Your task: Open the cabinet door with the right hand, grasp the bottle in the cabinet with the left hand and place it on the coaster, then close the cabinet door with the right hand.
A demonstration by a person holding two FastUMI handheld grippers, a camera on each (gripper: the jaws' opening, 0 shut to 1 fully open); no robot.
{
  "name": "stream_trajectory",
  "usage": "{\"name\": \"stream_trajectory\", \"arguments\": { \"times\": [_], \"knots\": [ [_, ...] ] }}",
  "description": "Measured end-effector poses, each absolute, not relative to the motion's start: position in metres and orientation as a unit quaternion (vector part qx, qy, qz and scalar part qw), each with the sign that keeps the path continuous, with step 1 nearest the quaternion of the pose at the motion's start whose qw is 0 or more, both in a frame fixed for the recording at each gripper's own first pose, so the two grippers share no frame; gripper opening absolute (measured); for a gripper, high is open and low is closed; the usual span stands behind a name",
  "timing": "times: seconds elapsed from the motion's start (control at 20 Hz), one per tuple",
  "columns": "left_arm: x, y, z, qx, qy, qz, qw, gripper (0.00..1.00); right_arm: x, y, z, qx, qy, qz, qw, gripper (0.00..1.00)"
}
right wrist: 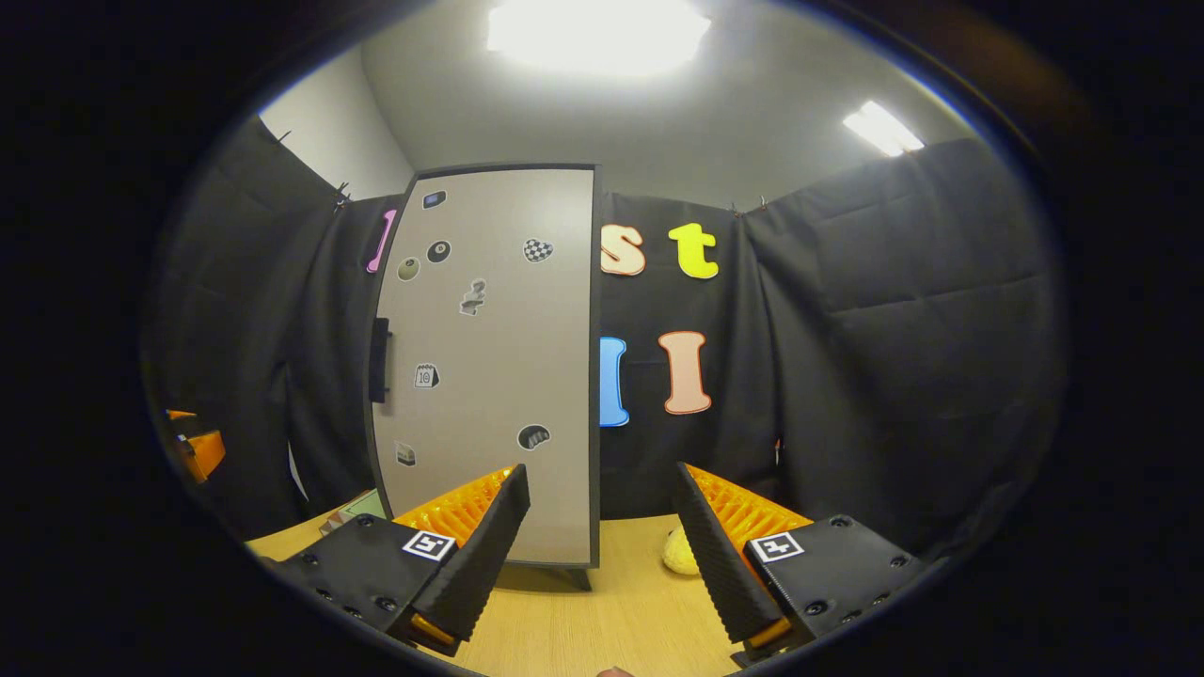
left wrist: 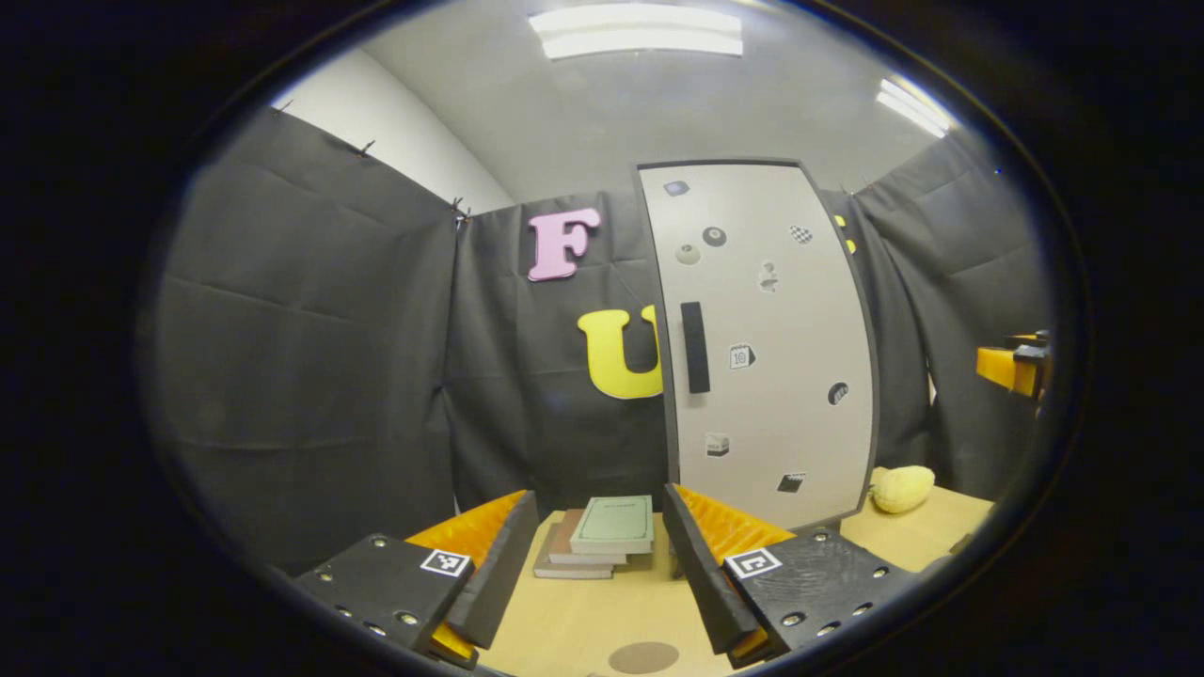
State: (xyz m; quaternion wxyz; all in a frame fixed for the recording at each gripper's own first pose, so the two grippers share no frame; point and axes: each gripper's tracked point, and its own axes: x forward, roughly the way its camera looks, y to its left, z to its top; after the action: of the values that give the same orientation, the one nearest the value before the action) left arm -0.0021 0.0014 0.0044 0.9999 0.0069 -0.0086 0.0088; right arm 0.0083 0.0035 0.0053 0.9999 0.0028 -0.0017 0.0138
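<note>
Wooden tabletop [left wrist: 583, 621] carried the closed cabinet door [left wrist: 771, 348] right of center in my left gripper view, coaster [left wrist: 643, 656] at bottom; my left gripper [left wrist: 602, 555] and right gripper [right wrist: 602, 545] were spread, empty.

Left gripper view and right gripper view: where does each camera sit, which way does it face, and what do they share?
Left gripper view: rides on the left hand-held gripper, open, facing the closed cabinet door, its handle, a stack of books and the coaster; the other gripper shows at the right edge.
Right gripper view: rides on the right hand-held gripper, open, low over the table, facing the door from nearer its right side.
Shared: the door, the table, the yellow plush thing.
</note>
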Motion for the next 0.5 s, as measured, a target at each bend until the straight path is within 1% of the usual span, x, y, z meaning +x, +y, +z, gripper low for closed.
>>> {"name": "stream_trajectory", "arguments": {
  "times": [0.4,0.5],
  "knots": [
    [-0.005,0.044,-0.002,0.005,-0.003,0.039,0.999,0.83,0.03,0.041,0.029,0.0,-0.011,0.049,0.999,0.98],
    [-0.006,0.057,-0.006,0.007,-0.001,0.05,0.999,0.8,0.038,0.056,0.034,0.001,-0.01,0.063,0.998,0.98]
  ]
}}
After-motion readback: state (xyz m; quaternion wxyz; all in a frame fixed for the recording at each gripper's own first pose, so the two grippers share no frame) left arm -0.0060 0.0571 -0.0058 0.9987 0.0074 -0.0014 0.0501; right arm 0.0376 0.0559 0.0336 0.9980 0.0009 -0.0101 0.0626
